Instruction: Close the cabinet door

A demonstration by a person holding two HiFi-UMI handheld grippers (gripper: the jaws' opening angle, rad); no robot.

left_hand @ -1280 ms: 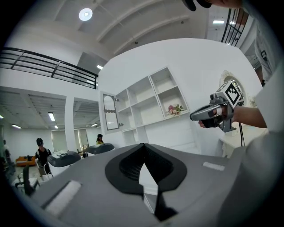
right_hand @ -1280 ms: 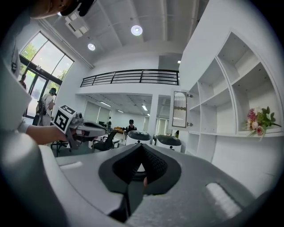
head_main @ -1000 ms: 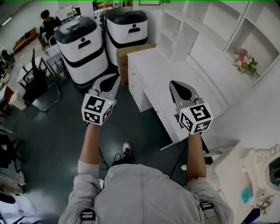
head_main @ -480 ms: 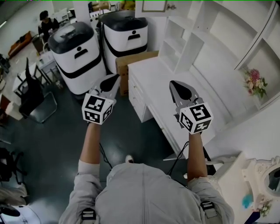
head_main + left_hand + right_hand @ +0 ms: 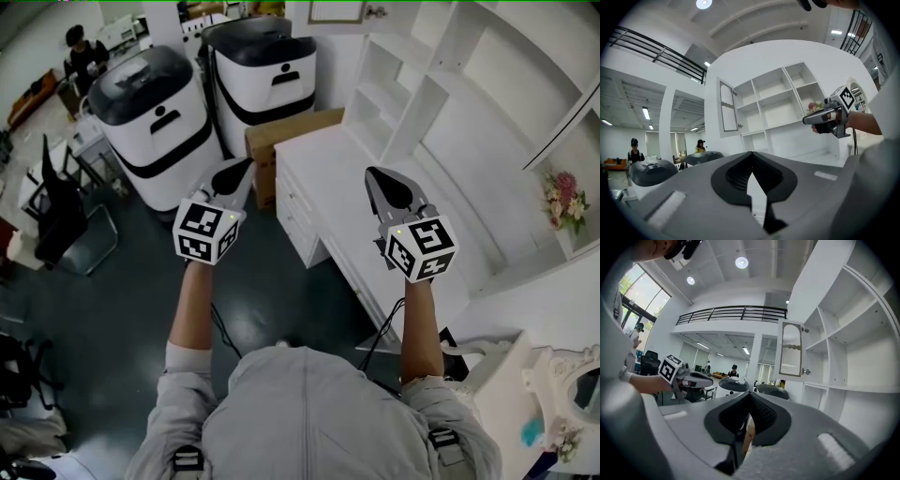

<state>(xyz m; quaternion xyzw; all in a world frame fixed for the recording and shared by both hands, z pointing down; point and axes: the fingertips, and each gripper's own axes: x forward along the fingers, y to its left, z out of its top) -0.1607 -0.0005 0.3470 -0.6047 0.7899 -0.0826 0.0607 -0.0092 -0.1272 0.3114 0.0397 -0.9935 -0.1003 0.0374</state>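
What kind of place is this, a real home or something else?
Likely a large test hall staged as a home: white shelving and a desk share the floor with office chairs, under a mezzanine railing.

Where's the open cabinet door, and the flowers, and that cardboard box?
cabinet door (image 5: 791,348), right gripper view, on its ribbed centre pane.
flowers (image 5: 565,192), head view, on the pink blooms.
cardboard box (image 5: 291,127), head view, on its top face.

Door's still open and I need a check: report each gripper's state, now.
Left gripper: closed, holding nothing.
Right gripper: closed, holding nothing.
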